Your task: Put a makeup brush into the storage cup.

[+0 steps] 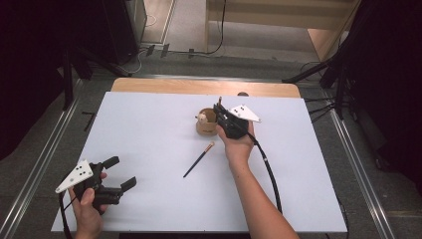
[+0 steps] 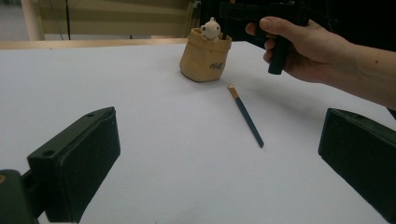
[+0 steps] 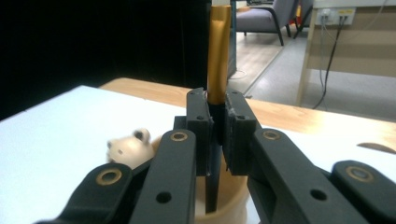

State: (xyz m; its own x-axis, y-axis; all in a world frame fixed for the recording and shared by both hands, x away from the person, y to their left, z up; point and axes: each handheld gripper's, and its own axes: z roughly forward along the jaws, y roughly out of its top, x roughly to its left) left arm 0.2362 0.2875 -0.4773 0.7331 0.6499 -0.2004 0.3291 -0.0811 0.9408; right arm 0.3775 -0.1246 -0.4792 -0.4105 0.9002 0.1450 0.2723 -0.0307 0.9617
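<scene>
Gold-ferruled brush (image 3: 218, 60) stands upright, clamped in my right gripper (image 3: 217, 121) jaws above the tan cup (image 1: 206, 124); my left gripper (image 1: 118, 174) gapes empty over the white tabletop (image 1: 149, 144).

The brush (image 3: 218, 56) held over the cup (image 3: 223, 205) is cut off at the top edge of the right gripper view, so its tip is hidden. The cup's near wall is cut off below.

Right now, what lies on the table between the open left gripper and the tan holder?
The high view shows one loose brush on the white table, between the left gripper and the tan holder.
</scene>
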